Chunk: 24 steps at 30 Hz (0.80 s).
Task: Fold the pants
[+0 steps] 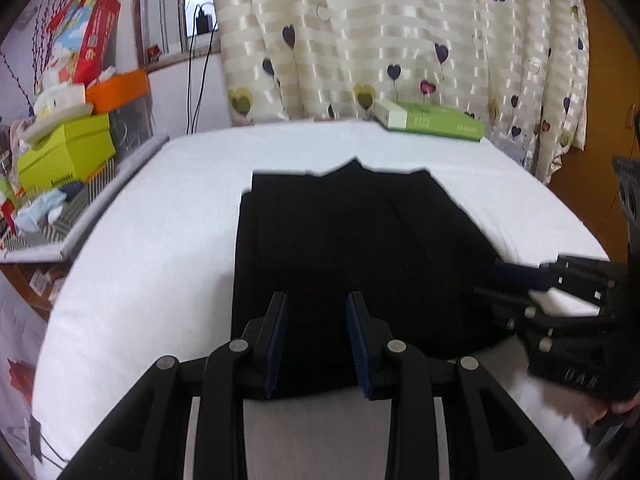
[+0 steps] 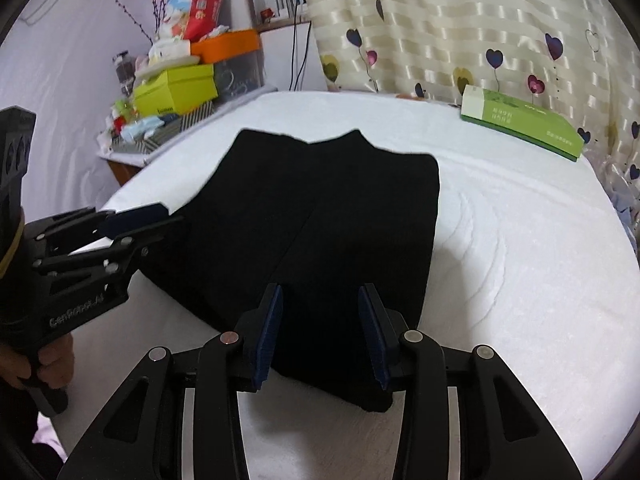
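Note:
Black pants (image 1: 360, 248) lie folded into a flat rectangle on the white covered surface (image 1: 160, 220). My left gripper (image 1: 317, 300) is open above the near edge of the pants, with the cloth lying flat below its blue pads. In the right wrist view the pants (image 2: 320, 208) fill the middle, and my right gripper (image 2: 321, 290) is open over their near edge. Each gripper shows in the other's view: the right gripper (image 1: 496, 282) at the pants' right edge, the left gripper (image 2: 170, 214) at their left edge. Neither grips cloth.
A green box (image 1: 432, 122) (image 2: 520, 128) rests at the far edge by the heart-patterned curtain (image 1: 400, 40). A side shelf with stacked boxes (image 1: 64, 160) (image 2: 176, 88) stands to the left. A hand (image 2: 52, 356) holds the left gripper's handle.

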Tool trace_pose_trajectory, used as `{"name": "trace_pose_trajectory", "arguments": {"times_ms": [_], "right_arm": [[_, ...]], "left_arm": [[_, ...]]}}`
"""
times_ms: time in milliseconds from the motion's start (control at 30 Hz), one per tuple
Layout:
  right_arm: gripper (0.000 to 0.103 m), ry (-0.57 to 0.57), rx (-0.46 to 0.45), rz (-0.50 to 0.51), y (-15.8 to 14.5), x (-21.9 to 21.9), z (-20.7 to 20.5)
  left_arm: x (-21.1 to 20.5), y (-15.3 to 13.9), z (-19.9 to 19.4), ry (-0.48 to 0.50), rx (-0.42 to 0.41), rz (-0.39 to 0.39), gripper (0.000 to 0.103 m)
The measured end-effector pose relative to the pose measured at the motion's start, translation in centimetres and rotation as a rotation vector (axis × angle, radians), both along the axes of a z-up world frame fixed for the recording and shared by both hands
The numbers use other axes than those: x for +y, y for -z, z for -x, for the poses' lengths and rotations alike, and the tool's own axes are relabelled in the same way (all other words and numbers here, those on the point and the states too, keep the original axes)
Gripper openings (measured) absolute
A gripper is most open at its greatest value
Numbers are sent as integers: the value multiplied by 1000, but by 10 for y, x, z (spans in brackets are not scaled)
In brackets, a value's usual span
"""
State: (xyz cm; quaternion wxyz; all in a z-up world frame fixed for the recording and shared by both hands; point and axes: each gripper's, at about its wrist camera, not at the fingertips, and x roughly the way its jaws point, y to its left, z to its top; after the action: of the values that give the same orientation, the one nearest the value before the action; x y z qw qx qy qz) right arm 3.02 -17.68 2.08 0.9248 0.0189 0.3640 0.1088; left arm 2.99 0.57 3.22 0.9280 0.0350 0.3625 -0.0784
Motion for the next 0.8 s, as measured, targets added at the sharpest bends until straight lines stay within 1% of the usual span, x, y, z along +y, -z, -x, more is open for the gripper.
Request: {"name": "trace_pose_trajectory", "arguments": {"times_ms": [100,200,300,367,500,567,633,667,700,800], "right_arm": [[43,-5,15,2,2,1,-1],[44,-8,15,16,0,2,2],[45,-13,8,23,-4,0,8],[45,1,1,-3,-7,-8,13],[49,49,-12,-76,-13,-30,15],[50,72,-6,-121,-14,-41,11],[50,89,0,-165,-16,-50,6],[51,95,6,-185,-16,-54,4],[51,99,10,-192,-16,-56,1],[52,105,19,-204,-15,-60,-5]], "left_arm": [[2,3,6,-2,-21,5,33],[8,4,3,-5,-6,45,33],[17,1,7,-15,-2,58,33],[30,-3,9,-30,6,92,33],[51,-9,8,-63,-4,111,33],[58,-10,2,-79,8,127,33],[62,-11,-4,-74,14,152,36],[63,-12,-7,-70,16,163,42],[64,-12,-9,-65,19,174,45],[64,-12,-19,-49,32,204,46]]}}
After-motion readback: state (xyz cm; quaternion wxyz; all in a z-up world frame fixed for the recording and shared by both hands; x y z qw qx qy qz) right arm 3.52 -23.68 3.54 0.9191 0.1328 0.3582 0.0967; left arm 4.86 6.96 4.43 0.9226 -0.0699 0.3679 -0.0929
